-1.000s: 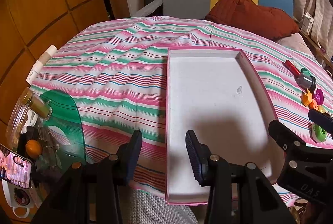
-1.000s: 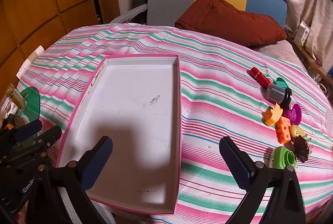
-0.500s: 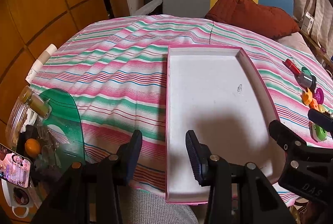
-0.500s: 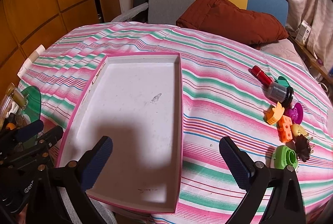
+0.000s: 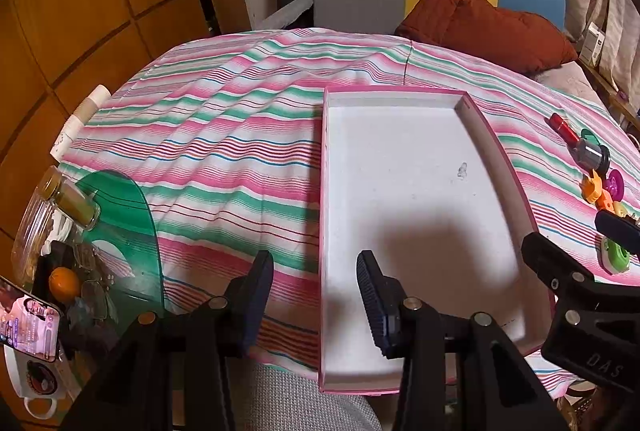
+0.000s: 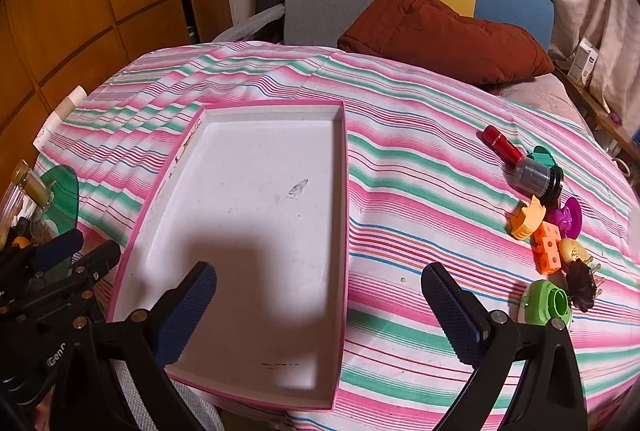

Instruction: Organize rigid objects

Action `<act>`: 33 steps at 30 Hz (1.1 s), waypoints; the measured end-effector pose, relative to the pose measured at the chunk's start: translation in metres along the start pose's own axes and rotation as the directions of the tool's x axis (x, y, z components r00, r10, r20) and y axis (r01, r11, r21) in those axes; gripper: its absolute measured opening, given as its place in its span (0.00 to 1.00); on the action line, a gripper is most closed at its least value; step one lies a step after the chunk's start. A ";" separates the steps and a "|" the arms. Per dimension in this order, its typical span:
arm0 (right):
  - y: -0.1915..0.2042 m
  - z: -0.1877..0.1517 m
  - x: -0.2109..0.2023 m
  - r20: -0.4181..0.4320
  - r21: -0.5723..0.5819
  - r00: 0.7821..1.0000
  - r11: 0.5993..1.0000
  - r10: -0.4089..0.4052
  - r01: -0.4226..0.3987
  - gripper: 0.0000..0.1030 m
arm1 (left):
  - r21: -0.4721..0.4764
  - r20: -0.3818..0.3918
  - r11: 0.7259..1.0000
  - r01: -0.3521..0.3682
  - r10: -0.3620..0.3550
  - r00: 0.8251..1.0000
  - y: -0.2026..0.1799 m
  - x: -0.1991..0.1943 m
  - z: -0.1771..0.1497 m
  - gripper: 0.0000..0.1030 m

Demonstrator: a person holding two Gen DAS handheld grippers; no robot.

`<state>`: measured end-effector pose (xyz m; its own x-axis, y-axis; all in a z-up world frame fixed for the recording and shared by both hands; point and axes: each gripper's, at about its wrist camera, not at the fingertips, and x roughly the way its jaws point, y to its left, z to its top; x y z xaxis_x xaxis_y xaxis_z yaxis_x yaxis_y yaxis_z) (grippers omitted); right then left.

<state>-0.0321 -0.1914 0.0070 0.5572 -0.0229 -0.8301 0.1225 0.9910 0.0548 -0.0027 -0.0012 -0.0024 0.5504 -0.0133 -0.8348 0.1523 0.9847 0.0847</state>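
Left wrist view:
Left claw [image 5: 315, 297]: released, jaws part-spread w/ nothing btwn them; hangs over the near edge of the bed, straddling the tray's left wall.
Tray [image 5: 494, 141]: shallow white box w/ pink rim, nothing in it, on the striped bedspread [image 5: 224, 135] near the bed's near edge, long side running away from the camera.
Toys [image 5: 596, 171]: small cluster of rigid pieces by the bed's right edge, well apart from the tray; red tube, grey-black cap, orange and purple bits, green ring.
Right claw [image 5: 576, 243]: seen from the side at the right border, above the tray's near right corner.
Left clutter: green glass panel [image 5: 120, 215], jar, orange, phone and mug off the bed's left edge.

Right wrist view:
Right claw [image 6: 319, 305]: released, jaws wide apart, empty; left finger over the tray floor, right finger over bare bedspread.
Tray [image 6: 345, 191]: left of centre, near end at the bed's near edge.
Toys [image 6: 540, 215]: loose pile by the bed's right edge; red tube [image 6: 502, 145] farthest, then grey cap [image 6: 534, 175], orange block [image 6: 546, 247], purple piece, yellow egg shape, dark spiky piece, green ring [image 6: 546, 303] nearest. None touch the tray.
Far end: rust pillow [image 6: 444, 31] against a grey-yellow-blue headboard.
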 end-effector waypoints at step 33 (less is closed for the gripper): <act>-0.109 -0.025 -0.020 0.016 0.128 0.992 0.984 -0.124 0.121 1.00 | 0.198 -0.011 0.914 0.354 -0.359 0.933 -0.079 -0.019 -0.007 0.42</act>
<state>-0.0770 -0.2961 0.0042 0.5510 -0.1482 -0.8212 0.2930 0.9558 0.0241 -0.0307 -0.0779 0.0027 0.4498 -0.3637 -0.8157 0.4965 0.8610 -0.1101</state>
